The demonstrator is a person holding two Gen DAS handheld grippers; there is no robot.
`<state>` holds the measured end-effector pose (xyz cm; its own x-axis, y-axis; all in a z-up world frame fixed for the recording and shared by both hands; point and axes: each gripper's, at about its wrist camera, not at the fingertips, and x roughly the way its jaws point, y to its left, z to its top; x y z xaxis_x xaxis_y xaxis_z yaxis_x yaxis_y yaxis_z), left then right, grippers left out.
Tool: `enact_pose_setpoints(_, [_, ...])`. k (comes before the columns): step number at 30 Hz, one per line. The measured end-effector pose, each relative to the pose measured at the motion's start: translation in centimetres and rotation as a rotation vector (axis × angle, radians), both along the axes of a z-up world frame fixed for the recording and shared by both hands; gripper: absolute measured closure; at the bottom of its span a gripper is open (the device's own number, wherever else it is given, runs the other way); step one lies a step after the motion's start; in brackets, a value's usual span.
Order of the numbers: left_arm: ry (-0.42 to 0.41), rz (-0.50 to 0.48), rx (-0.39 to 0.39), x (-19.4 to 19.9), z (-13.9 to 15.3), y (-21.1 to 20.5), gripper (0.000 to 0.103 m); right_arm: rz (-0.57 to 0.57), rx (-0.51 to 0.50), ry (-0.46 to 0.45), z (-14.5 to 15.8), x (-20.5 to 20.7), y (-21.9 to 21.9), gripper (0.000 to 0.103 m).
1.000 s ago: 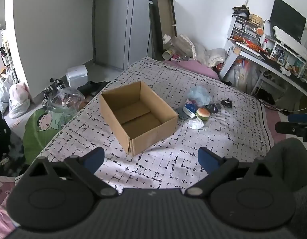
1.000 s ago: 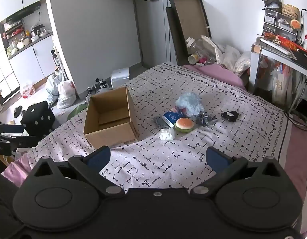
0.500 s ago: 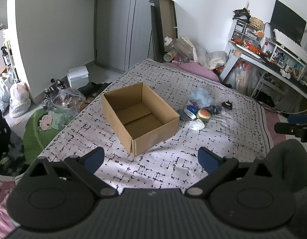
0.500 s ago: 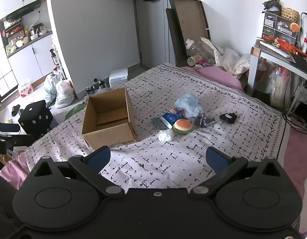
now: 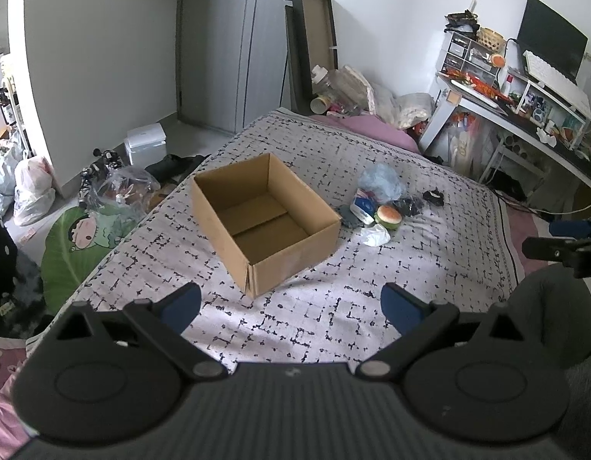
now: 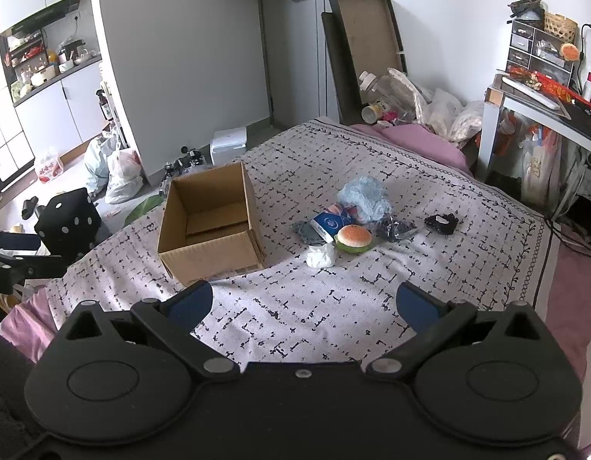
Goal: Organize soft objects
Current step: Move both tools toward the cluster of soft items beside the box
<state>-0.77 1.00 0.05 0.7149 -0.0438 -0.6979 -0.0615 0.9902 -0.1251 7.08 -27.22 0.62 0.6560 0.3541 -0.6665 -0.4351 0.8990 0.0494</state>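
One open cardboard box [image 5: 265,222], nothing inside.

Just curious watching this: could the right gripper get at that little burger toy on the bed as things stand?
Probably yes. The right gripper is open and empty, and only bare bedspread lies between it and the burger toy. The white wad beside it is close, though.

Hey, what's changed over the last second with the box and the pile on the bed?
Only the cameras shifted slightly: both claws, left and right, edged forward, staying open and empty. The cardboard box stays empty, and the burger toy and blue fluffy cloth lie where they were.
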Motion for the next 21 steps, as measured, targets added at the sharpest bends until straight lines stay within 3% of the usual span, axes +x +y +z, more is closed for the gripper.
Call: enact_pose_setpoints(21, [-0.003,-0.003,-0.004,0.14,-0.08,-0.47,0.004,-0.016,-0.013,0.002,-0.18,0.06,-0.15,0.000])
